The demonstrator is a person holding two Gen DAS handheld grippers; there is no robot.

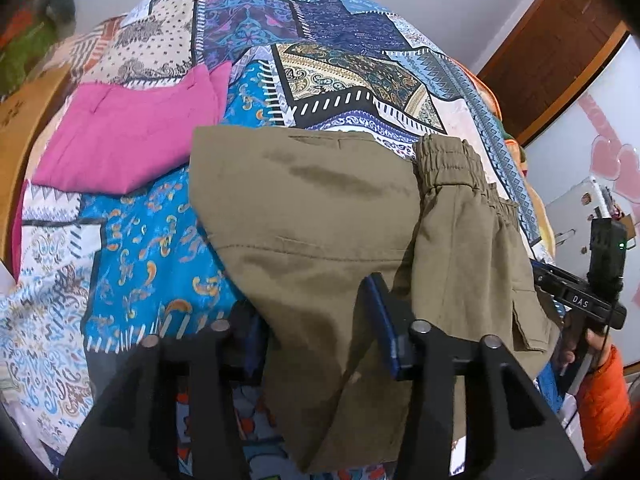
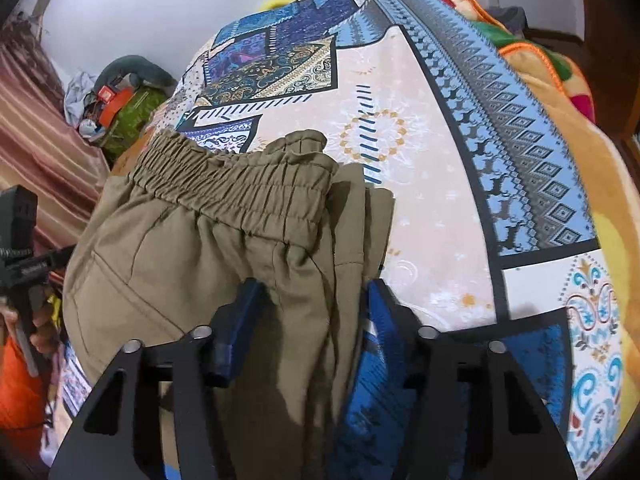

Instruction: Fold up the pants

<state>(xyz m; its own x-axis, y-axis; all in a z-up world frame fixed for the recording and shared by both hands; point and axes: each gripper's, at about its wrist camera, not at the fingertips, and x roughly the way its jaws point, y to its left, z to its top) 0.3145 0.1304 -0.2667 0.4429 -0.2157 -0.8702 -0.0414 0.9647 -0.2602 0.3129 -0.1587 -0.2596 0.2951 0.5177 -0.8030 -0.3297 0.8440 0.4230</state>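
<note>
Olive-green cotton pants with a gathered elastic waistband lie on the bed covered by a blue and cream patchwork-print sheet, already doubled over so that the waistband end faces away from both cameras. A folded pink garment rests on the sheet to the left of the pants, apart from them.

Step in hand, as judged from the layout: an intermediate fold. The pants form a compact stack, and both grippers work the near edge of that stack, either setting it down or taking a fresh hold.

Left gripper: the blue-padded fingers straddle the near fabric of the pants. The jaws stand partly apart with cloth between them; the right-hand pad lies against the fabric, but the left-hand pad is largely hidden by cloth, so a firm pinch cannot be confirmed.

Right gripper: the jaws stand at a middling width astride a hanging fold of the pants below the waistband. The fabric passes between the pads, with a visible gap on the right-hand side, so the cloth appears loose rather than clamped.

Pose: both grippers point steeply downward toward the bed, side by side along the near edge. In the left wrist view, the person's hand in an orange sleeve carries the right gripper at the far right.

Next move, as a judgement: close both grippers on all layers evenly, lift the near edge, and carry it over toward the waistband, keeping the two hands level so the fold lands square.
</note>
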